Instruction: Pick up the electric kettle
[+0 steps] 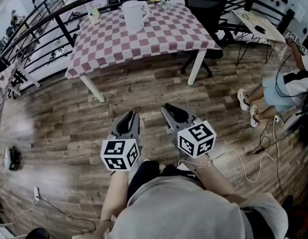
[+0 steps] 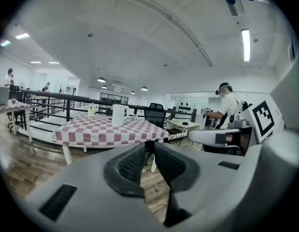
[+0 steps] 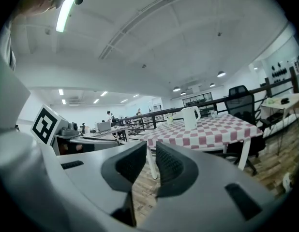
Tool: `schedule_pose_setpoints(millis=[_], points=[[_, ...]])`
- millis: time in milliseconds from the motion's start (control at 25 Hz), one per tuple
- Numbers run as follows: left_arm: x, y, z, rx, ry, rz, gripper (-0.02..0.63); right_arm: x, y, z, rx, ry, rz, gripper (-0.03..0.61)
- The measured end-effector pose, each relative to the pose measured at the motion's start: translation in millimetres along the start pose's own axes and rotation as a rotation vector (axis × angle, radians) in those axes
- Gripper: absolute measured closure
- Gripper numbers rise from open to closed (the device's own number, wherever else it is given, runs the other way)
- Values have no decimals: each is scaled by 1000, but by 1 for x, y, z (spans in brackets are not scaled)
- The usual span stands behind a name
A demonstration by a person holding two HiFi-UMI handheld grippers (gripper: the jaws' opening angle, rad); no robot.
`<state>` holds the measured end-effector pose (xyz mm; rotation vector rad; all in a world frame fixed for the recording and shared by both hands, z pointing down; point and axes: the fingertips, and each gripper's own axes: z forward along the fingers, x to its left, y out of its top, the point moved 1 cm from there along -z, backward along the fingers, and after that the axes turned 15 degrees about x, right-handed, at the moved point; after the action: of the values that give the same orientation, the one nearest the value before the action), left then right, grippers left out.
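Standing on the wooden floor, well short of the checked table, the person held both grippers out side by side, pointing towards that table. On it the white electric kettle stood upright near the far edge, with a small jar to its left and apart from it. The left gripper had its jaws closed together on nothing; the right gripper showed a narrow slit between its jaws, likewise empty, and both were well apart from the kettle
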<state>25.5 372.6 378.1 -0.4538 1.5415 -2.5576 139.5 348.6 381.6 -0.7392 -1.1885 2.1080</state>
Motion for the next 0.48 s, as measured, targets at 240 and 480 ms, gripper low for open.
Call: schedule_pose_setpoints(millis=[240, 480], points=[[0, 0, 0, -3, 12, -26, 478, -1, -2, -5, 19, 15, -20, 458], [2, -4, 18, 21, -16, -22, 438, -10, -10, 8, 42, 23, 4, 377]])
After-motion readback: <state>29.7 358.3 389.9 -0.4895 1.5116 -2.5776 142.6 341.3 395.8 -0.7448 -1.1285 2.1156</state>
